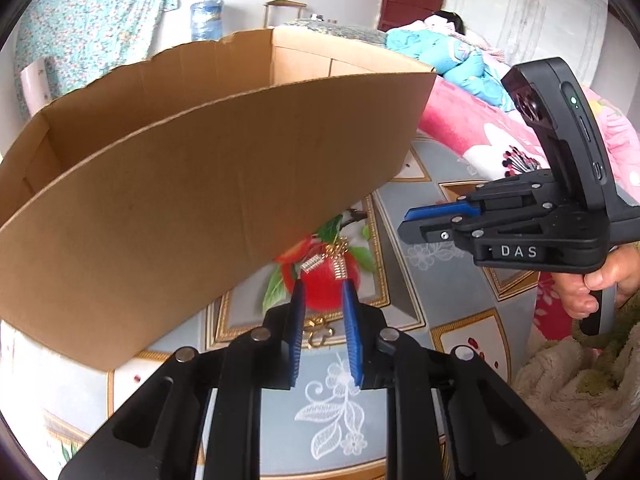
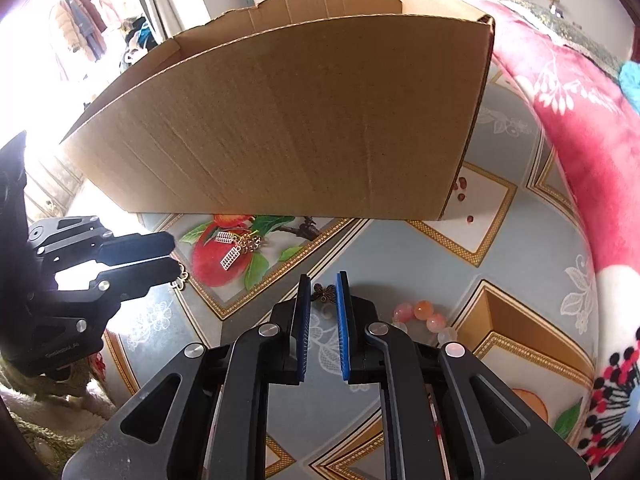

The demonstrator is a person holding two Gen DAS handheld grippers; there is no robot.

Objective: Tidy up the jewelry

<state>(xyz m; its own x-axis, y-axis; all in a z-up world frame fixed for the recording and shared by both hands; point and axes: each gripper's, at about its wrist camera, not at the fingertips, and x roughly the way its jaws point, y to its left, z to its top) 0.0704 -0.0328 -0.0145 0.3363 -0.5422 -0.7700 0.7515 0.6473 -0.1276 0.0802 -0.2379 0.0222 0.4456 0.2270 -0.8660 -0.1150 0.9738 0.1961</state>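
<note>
I hold my left gripper [image 1: 322, 286] narrowly parted and empty over the patterned tablecloth [image 1: 448, 272], fingertips just short of the gold earrings [image 1: 326, 260] beside the cardboard box [image 1: 192, 200]. My right gripper [image 2: 323, 280] brackets a butterfly charm [image 2: 325, 293], near the bead bracelet [image 2: 424, 316].

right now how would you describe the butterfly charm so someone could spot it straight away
Start at the big cardboard box on the patterned tablecloth and come toward the right gripper. The butterfly charm lies on the cloth just past its fingertips. It is dark bronze and wing-shaped, unlike the pink bead bracelet beside it and the gold-and-silver earrings on the printed apple.
</note>
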